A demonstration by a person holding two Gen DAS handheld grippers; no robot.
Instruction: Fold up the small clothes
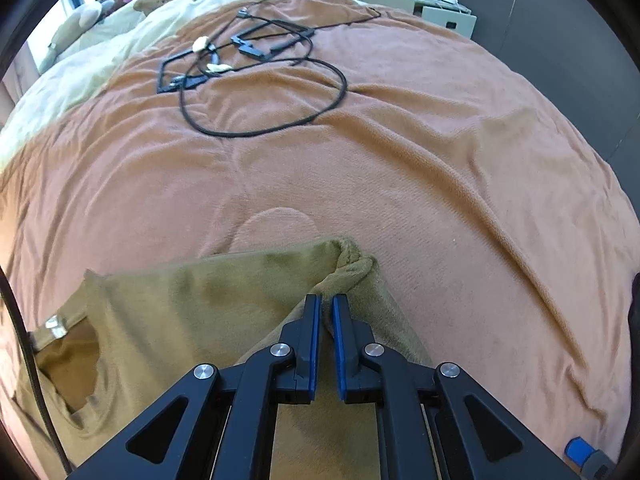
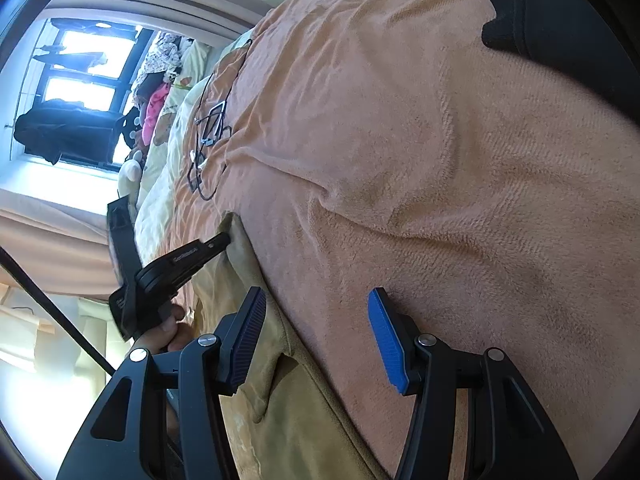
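On an orange blanket (image 1: 400,152) spread over a bed, the left gripper (image 1: 327,304) had its fingers clenched on a bunched corner of a small tan garment (image 1: 208,300), lifted off the bed. The right gripper (image 2: 316,336) hung released, fingers wide, over the garment's near edge. Carrying the pinched corner across evenly, with the opposite edge pinned, would likely keep the fold square. Black cables (image 1: 260,80) lay well apart.

One olive-brown garment (image 1: 208,304), one orange blanket (image 1: 400,160), one tangle of black cables (image 1: 256,64), one black garment (image 2: 560,20), two grippers (image 1: 327,304) (image 2: 316,332).
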